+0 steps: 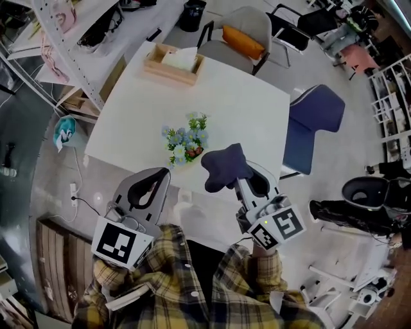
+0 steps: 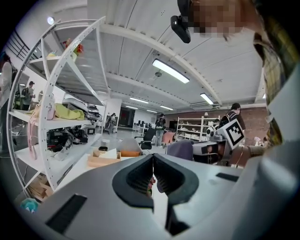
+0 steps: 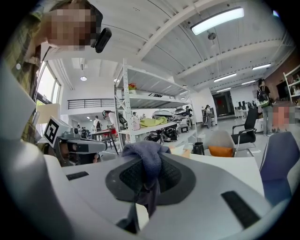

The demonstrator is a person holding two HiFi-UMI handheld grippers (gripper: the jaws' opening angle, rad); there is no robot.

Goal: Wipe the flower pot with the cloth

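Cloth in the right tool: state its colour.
The cloth is dark blue-grey, clearest in the head view.

We look down on a white square table (image 1: 244, 109) on a pale grey floor (image 1: 302, 64). At its 11 o'clock corner sits a shallow light wooden box (image 1: 172, 64). Beyond the 12 o'clock edge stands a grey padded chair with an orange cushion (image 1: 250, 19), and at 3 o'clock a dark blue moulded chair (image 1: 314, 122). A white metal shelving rack (image 1: 77, 38) runs along at 10 o'clock. Overhead, long strip lights (image 2: 171, 71) cross a white ribbed ceiling (image 2: 131, 28), and a red brick wall (image 2: 255, 123) closes the far end.
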